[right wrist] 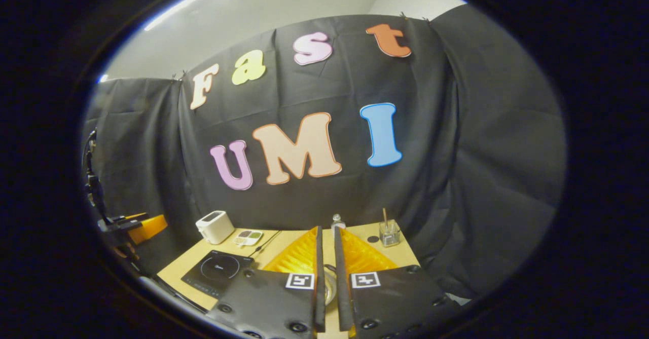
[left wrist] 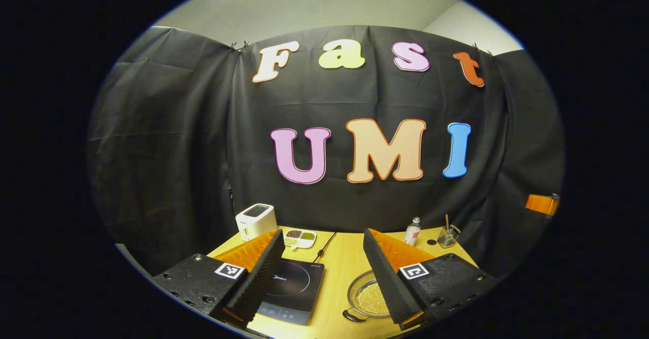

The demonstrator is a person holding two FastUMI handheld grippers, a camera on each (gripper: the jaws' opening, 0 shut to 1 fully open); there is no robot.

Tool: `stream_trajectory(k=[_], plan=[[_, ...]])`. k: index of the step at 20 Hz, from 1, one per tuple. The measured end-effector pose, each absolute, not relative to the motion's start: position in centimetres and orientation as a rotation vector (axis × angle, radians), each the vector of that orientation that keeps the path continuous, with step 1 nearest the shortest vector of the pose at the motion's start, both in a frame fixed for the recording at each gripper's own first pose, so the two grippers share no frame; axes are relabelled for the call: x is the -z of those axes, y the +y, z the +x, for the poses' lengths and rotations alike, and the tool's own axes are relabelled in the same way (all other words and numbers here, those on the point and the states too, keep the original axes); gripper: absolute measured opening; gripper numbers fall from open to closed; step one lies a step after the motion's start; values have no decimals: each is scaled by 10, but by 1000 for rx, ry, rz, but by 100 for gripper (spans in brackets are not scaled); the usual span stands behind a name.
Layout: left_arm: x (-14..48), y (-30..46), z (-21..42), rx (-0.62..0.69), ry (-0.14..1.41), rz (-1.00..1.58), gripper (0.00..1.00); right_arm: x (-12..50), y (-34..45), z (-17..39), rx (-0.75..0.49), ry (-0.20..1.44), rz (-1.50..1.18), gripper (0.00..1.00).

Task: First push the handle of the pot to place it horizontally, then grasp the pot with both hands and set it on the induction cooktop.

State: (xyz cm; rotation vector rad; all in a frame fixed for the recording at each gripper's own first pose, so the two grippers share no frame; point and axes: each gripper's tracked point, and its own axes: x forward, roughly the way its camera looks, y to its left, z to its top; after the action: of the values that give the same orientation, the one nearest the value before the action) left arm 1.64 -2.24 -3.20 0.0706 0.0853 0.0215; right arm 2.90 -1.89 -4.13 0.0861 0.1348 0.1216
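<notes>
Pot (left wrist: 369, 298) sits on table (left wrist: 345, 268) right of cooktop (left wrist: 291, 291), handle twd viewer. Left gripper (left wrist: 324, 270) spread above; right gripper (right wrist: 327, 273) nearly pressed together, directly over pot, nearer.

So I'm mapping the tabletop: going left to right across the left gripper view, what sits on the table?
Toaster → cooktop → pot → bottle → glass jar.
</notes>
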Motion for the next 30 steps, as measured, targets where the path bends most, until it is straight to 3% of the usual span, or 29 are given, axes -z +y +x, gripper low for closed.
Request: stream_trajectory(k=[1,2,4,5,6,7,8,9,10,11,12,13,14,22,26,27,30], plan=[[33,-24,16,-18,88,69,95,45,-19,30,-122,146,82,12],[35,-24,17,-16,89,68,92,50,-18,29,-120,156,82,12],[39,-22,16,-19,99,72,95,59,-18,30,-119,182,81,12],[43,-20,17,-22,105,75,92,66,-19,30,-118,198,78,0],[43,-19,16,-24,111,75,99,73,-20,30,-117,221,73,0],[47,-19,15,-24,118,74,92,82,-19,30,-117,244,67,0],[49,-18,15,-26,124,73,92,90,-18,30,-120,267,64,12],[51,-15,14,-30,130,72,92,99,-14,30,-126,293,61,12],[53,-14,14,-34,135,72,92,108,-11,30,-133,319,59,0],[55,-12,14,-39,139,72,95,118,-8,30,-139,346,57,0],[56,-10,13,-41,141,71,92,127,-5,30,-146,374,54,0],[57,-7,13,-44,142,70,92,139,-1,29,-154,402,55,12],[58,-4,13,-51,145,71,95,149,5,27,-166,434,64,12],[75,38,1,-150,187,53,95,269,27,11,-227,783,19,12],[79,57,1,-178,200,58,95,312,41,-10,-234,897,-29,12],[80,63,2,-180,202,61,92,321,48,-15,-238,923,-32,12],[81,75,12,-168,202,62,95,345,65,-29,-236,1001,-53,13]])
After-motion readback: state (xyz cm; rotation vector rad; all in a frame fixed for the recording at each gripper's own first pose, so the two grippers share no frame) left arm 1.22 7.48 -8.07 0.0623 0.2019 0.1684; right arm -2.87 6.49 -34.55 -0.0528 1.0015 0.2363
